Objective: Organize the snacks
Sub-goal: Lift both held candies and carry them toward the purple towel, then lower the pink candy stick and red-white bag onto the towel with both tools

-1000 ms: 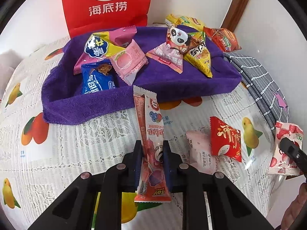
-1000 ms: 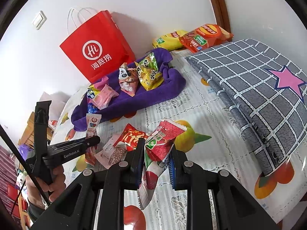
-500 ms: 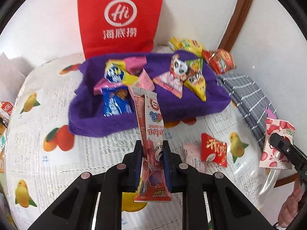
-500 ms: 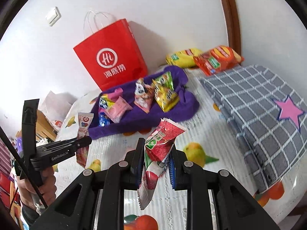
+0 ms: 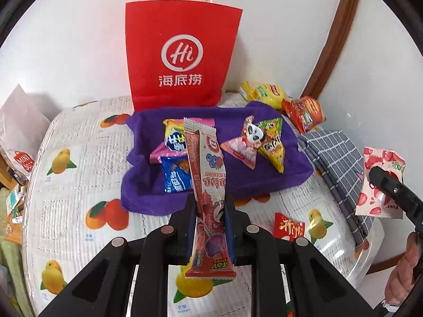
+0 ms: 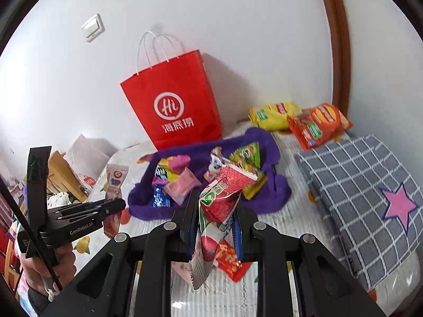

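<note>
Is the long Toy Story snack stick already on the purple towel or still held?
Held: the left gripper clamps the snack stick upright, short of the purple towel.

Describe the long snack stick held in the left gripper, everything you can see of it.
The snack stick is a long, narrow, glossy sachet, white and pink-red, printed with a blueberry and strawberry picture and "TOY STORY" at its lower end. Its crimped top seal stands nearly upright, leaning slightly. The left gripper pinches it partway up, so the lower part hangs behind the fingers. It is held in the air above the fruit-print tablecloth, in front of the purple towel.
</note>
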The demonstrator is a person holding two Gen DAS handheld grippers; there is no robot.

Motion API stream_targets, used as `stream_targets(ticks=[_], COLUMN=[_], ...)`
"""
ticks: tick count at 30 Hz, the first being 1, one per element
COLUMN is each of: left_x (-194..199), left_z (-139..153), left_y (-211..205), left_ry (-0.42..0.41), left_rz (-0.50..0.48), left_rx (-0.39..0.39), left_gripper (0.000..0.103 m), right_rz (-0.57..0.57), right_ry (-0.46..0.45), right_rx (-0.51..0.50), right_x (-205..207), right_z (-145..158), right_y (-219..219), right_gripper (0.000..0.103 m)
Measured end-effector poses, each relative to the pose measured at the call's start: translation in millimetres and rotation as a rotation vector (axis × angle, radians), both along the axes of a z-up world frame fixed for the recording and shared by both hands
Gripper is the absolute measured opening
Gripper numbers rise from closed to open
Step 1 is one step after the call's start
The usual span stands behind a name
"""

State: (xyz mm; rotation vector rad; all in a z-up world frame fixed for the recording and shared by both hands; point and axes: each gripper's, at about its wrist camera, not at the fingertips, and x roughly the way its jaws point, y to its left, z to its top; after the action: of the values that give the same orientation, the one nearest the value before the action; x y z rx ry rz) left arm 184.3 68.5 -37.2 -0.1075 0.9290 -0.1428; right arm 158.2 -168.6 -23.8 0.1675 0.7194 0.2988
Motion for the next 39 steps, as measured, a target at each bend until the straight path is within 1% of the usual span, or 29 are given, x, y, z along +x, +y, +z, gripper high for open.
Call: stream_targets(ticks=[5, 13, 28, 39], left_x=[6.9, 21.8, 70.7, 102.8], left_z=[6.6, 7.0, -2.7, -22.2], left_y=[8.8, 24.0, 41.3, 49.1], left_ry=[-0.005, -0.003, 0.016, 0.047], left_rz=[0.022, 0.05, 0.095, 0.117], left_rx=[-0.004, -0.023, -0.044, -0.081], left_gripper=[0.019, 0.019, 0.019, 0.019], right_rz=[0.014, 0.033, 0.042, 0.061], right_ry=[-0.012, -0.012, 0.022, 0.075], right_rx=[-0.001, 0.0, 0.032, 0.054], right_x=[12.7, 36.0, 91.4, 131.7], right_z=[7.9, 6.7, -16.0, -48.8], right_y=[8.2, 19.7, 28.1, 34.7], right_gripper=[0.022, 0.022, 0.022, 0.022])
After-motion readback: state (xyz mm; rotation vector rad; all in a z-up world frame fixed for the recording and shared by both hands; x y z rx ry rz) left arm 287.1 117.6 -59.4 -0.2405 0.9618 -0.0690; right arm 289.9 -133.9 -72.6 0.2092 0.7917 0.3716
